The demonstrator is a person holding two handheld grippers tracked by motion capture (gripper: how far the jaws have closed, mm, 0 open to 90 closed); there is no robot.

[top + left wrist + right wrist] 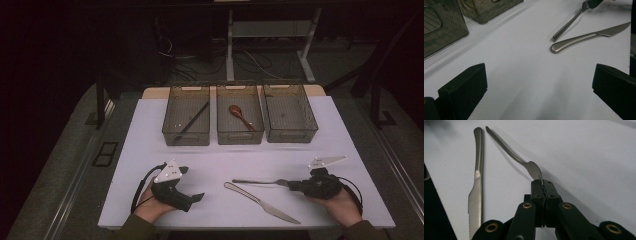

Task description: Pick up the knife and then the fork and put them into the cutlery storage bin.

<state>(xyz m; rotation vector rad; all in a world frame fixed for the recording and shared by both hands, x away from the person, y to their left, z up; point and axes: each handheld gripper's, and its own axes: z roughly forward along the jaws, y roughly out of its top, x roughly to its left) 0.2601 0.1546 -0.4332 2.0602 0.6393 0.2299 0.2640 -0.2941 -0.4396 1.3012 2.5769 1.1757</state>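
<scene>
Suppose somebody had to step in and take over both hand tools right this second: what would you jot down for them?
Right gripper: shut on the fork at its tine end; handle lies on the table.
Left gripper: open, holding nothing.
Knife: loose on the table beside the fork.
Bins: left bin holds a dark stick, middle bin a brown spoon, right bin looks empty.
Done: stick and spoon binned.
Left, probably: fork and knife.

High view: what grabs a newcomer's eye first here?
The right tool, at the table's near right, is shut on the tines of a metal fork, with a table knife lying beside it on the white table. The left tool rests open at the near left. Along the far edge stand three wire baskets: the middle one holds a reddish-brown spoon.
</scene>
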